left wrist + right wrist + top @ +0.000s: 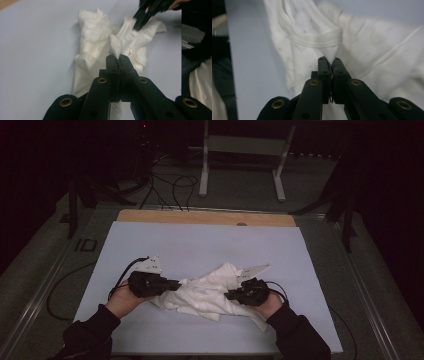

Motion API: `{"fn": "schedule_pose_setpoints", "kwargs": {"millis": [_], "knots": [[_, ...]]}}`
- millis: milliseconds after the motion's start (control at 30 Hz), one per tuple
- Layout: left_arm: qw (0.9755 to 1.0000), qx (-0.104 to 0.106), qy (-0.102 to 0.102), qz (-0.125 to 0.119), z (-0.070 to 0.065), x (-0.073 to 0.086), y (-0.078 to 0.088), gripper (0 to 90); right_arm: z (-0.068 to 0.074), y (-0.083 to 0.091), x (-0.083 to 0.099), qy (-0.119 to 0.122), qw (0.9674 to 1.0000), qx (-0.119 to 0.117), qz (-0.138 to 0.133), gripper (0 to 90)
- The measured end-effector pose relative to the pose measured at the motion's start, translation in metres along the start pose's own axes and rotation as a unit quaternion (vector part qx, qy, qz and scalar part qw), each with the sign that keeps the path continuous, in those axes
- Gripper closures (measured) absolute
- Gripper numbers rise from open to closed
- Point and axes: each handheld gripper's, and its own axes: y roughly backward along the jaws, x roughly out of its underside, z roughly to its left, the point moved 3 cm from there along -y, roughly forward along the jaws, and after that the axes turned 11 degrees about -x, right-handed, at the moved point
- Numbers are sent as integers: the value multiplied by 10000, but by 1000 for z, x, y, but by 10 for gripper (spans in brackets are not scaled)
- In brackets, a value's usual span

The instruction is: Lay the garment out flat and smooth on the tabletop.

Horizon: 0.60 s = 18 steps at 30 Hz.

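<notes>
Two forearms in dark sleeves come in from the near edge of the pale blue-grey sheet (200, 245) that covers the table, each hand wrapped around one black two-jaw gripper. The left gripper (176, 283) lies nearly level and points inward at the left edge of the crumpled white cotton garment (205, 295); the right gripper (229, 295) points inward at the garment's right side, its hand slightly nearer the person.

In the left gripper view, the left gripper (117, 57) has its jaws pressed together on a small raised peak of the white fabric (95, 42), and the other gripper (138, 25) grips the cloth at its far side. In the right gripper view, the right gripper (329, 59) is clamped on a pinch of fabric just below the garment's ribbed, stitched collar band (312, 41).

There is one garment, two grippers and one sheet. The garment sits at the middle of the sheet, bunched into soft folds and creases, between the two grippers. The sheet is smooth and matte; a strip of bare light wood (200, 216) shows along its far edge.
</notes>
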Motion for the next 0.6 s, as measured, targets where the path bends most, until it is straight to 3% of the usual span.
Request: {"fn": "schedule_pose_setpoints", "kwargs": {"millis": [100, 167, 300, 367, 433, 467, 500, 533, 567, 600], "knots": [[9999, -47, 65, -130, 3, -4, 7, 888, 5, 21, -10, 124, 9994, 39, -306, 876], [9999, -37, 145, -68, 5, -3, 5, 888, 10, 34, -16, 144, 9987, -92, -473, 876], [9991, -65, 255, 318, 15, -3, -18, 889, 9, 34, -22, 105, 9994, -243, -228, 880], [9983, -298, 247, 437, 33, -15, -30, 889, -6, 29, -32, 12, 9999, -102, -28, 882], [9968, -614, 325, 393, 56, -35, -39, 889, -32, 29, -50, -274, 9995, 152, 22, 886], [9957, -806, 318, 340, 65, -45, -42, 889, -51, 30, -65, -412, 9984, 370, 60, 888], [9930, -1107, 384, 154, 82, -62, -46, 888, -63, 33, -76, -494, 9973, 534, 41, 888], [9904, -1294, 484, 1, 94, -72, -49, 884, -83, 38, -95, -533, 9947, 875, -9, 887], [9842, -1636, 634, -249, 114, -87, -53, 849, -95, 41, -106, -541, 9922, 1122, -98, 878], [9806, -1821, 664, -297, 126, -94, -57, 644, -115, 48, -125, -664, 9859, 1447, -520, 763]]}}
